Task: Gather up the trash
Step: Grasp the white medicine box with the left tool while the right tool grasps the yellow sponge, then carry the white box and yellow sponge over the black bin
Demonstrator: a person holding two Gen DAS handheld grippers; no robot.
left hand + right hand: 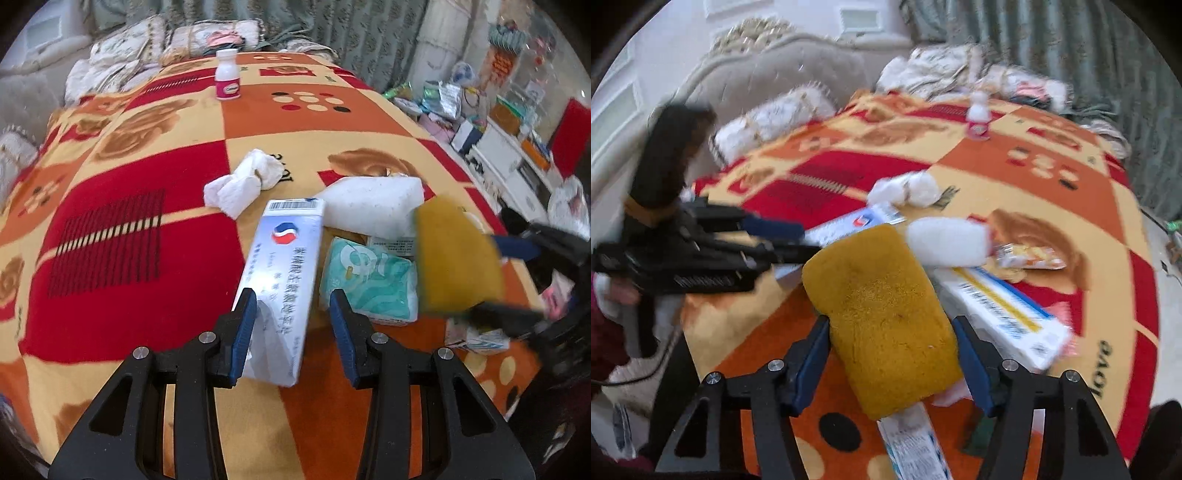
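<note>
Claws first: left claw, bottom centre of the left wrist view, jaws apart, straddling the near end of a silver-white carton; left pad against the carton's edge, right pad clear of it. Right claw, bottom centre of the right wrist view, jaws pressed on both sides of a mustard-yellow sponge, which is lifted above the litter. Green tissue packet, just right of the carton in the left view. White foam block, beyond the packet, touching the carton's far end. Crumpled white tissue, frame centre, left of the foam block. Blue-and-yellow striped box, right of the sponge in the right view, with a snack wrapper beyond it. Patterned blanket in red, orange and cream, covering the bed under all items. Small white bottle with pink label, upright, top centre, well apart from the rest. Pillows at the upper left.
</note>
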